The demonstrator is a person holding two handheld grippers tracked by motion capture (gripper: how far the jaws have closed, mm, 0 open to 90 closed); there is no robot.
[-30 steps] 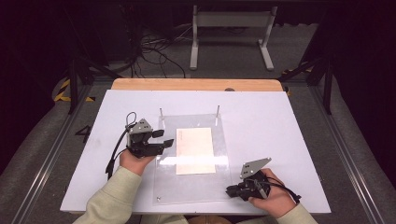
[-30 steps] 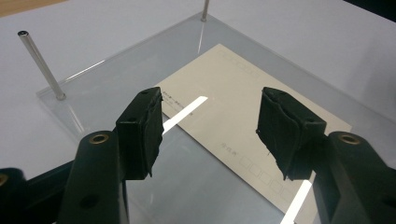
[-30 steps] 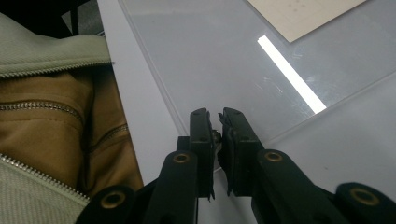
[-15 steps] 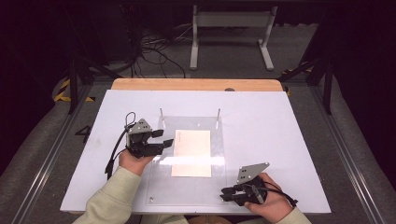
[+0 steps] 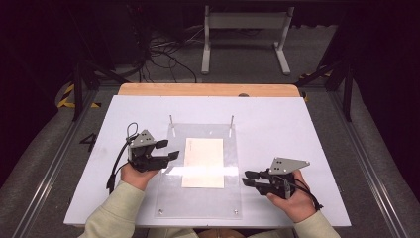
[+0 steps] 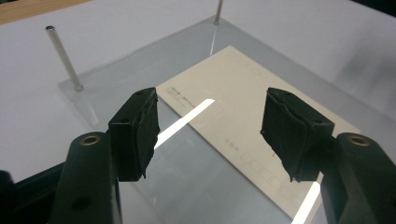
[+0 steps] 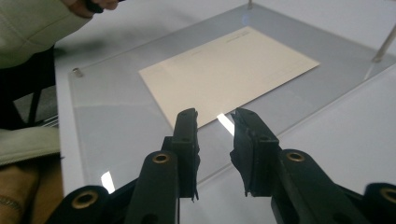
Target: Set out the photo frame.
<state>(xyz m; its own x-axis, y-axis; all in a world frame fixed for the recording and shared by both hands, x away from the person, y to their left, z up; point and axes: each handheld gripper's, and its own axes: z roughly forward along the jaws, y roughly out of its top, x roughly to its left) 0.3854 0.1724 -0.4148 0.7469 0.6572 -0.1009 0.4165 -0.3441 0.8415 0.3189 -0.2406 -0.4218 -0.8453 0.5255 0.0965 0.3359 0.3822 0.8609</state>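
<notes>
A cream card point(image 5: 203, 162) lies flat under a clear acrylic sheet point(image 5: 166, 198) in the middle of the white bench point(image 5: 297, 124), its long side running away from the person. Two thin metal pins point(image 5: 171, 121) stand upright at the sheet's far corners.

The left gripper point(image 5: 166, 150) hovers just beside the card's left edge, over the sheet's left margin. Its fingers point(image 6: 135, 133) are spread wide with nothing between them — in the left gripper view the card's corner and a strip of glare show through the gap.

The right gripper point(image 5: 246, 178) sits at the sheet's right edge, near the card's near right corner but clear of it, pointing left. Its fingers point(image 7: 187, 140) have just been parting and now stand a narrow gap apart, released, gripping nothing — the sheet's edge shows between them in the right gripper view.
</notes>
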